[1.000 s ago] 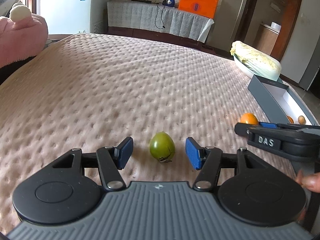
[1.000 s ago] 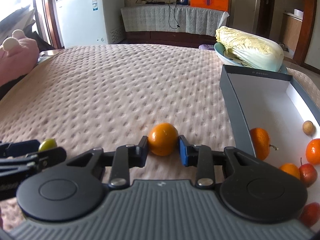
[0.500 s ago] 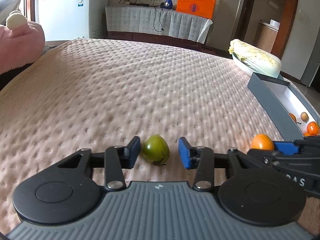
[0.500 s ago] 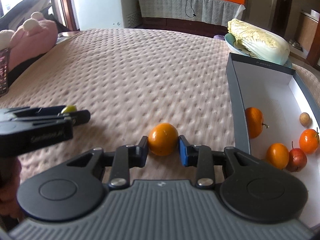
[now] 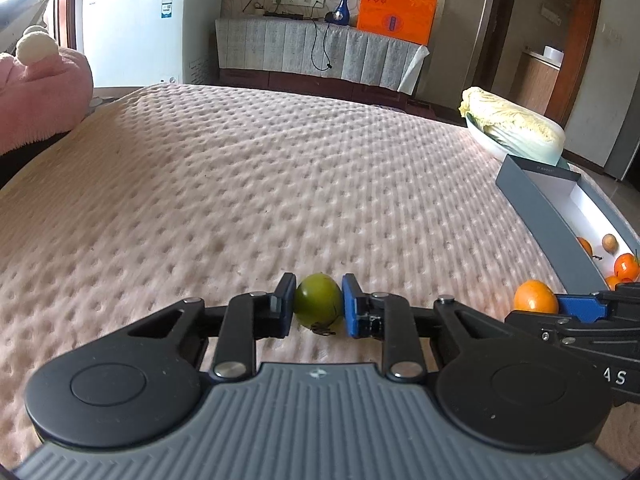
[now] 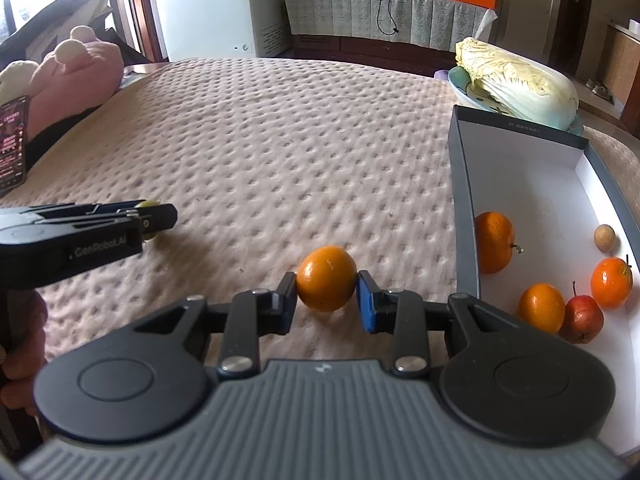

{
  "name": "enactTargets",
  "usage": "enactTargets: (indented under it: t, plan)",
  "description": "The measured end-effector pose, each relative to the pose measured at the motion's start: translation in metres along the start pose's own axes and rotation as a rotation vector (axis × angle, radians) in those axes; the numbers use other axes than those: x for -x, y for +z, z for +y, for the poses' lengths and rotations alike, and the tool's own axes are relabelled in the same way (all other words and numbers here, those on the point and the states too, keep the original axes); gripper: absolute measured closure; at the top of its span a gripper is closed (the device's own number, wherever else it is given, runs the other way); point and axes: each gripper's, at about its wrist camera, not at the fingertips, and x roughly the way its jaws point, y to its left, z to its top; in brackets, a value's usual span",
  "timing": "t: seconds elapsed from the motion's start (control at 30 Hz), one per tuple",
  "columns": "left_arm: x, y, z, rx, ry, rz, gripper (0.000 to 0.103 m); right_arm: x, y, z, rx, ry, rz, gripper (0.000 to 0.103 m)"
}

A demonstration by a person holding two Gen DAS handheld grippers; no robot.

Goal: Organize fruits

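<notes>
Right wrist view: right gripper (image 6: 326, 297) clamps orange (image 6: 326, 278); box (image 6: 464, 216) lies just right, nearer this hand; left gripper (image 5: 319, 306) pinches green fruit (image 5: 318, 305).

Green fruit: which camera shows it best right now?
The left wrist view. There the green fruit sits centred and whole between the pads of the left claw, stem end showing. In the right wrist view only a sliver of it peeks out from behind the left claw's side.
</notes>
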Motion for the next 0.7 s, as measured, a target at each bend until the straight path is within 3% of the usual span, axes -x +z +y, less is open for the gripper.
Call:
enactTargets:
  t: [0.7]
  plan:
    - [0.0056, 0.0011, -0.0089, -0.033, -0.021, -0.018, 0.074, 0.0061, 0.0034, -0.0002, -0.01, 0.027, -0.055, 0.068]
